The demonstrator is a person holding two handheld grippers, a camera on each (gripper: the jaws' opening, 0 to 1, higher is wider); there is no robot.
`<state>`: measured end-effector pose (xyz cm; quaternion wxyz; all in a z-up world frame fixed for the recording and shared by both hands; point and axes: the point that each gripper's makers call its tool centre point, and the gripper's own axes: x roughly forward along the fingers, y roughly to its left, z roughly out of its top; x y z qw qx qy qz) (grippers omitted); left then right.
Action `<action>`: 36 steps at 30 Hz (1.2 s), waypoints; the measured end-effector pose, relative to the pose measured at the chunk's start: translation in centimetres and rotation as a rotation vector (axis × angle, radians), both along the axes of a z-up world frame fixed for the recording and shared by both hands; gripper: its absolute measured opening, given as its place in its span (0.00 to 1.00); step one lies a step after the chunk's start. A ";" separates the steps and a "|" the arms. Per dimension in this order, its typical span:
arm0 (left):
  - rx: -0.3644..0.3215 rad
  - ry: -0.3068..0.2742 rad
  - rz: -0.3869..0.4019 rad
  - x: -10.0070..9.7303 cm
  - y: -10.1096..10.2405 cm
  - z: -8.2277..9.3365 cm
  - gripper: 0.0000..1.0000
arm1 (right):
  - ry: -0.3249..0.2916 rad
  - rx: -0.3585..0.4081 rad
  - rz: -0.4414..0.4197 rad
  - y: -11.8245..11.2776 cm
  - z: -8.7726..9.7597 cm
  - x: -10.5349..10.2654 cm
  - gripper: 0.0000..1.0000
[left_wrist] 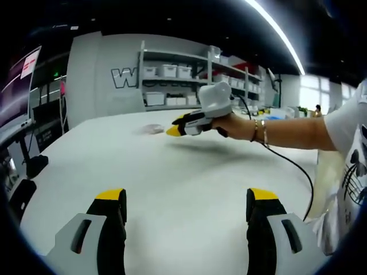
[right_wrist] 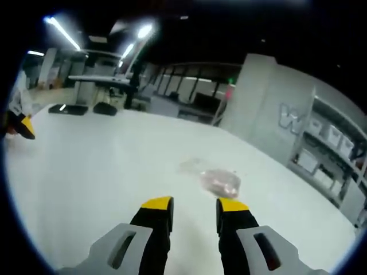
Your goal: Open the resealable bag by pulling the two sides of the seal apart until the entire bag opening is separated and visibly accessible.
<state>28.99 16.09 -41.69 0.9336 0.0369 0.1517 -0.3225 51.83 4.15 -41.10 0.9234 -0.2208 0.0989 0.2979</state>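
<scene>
Bag (right_wrist: pixel 215 179) just beyond right gripper (right_wrist: pixel 194 207)

clear glossy plastic bag (right_wrist: pixel 215 179), matt white table (right_wrist: pixel 103 160)

Bag (right_wrist: pixel 213 179): on table (right_wrist: pixel 86 166), just ahead of right gripper (right_wrist: pixel 195 206).
Left gripper (left_wrist: pixel 189 200): well apart, over table.

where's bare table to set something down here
Most of the white table is bare: the wide stretch between the left gripper and the right gripper, and the side toward the far desks. The one occupied spot is the clear resealable bag, just ahead of the right gripper.
</scene>
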 end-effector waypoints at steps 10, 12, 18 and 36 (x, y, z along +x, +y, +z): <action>0.000 -0.007 0.003 0.1 0.2 0.4 0.85 | -0.011 -0.039 -0.004 -0.1 -0.1 1.2 0.26; 0.000 -0.007 0.005 0.2 0.2 0.4 0.85 | -0.014 -0.043 -0.002 -0.1 -0.1 1.4 0.26; -0.001 -0.008 0.005 0.3 0.2 0.5 0.85 | -0.022 -0.058 0.012 0.4 0.1 1.6 0.25; -0.001 0.000 0.015 0.8 0.8 0.3 0.85 | -0.059 -0.151 0.047 1.6 -0.3 3.4 0.23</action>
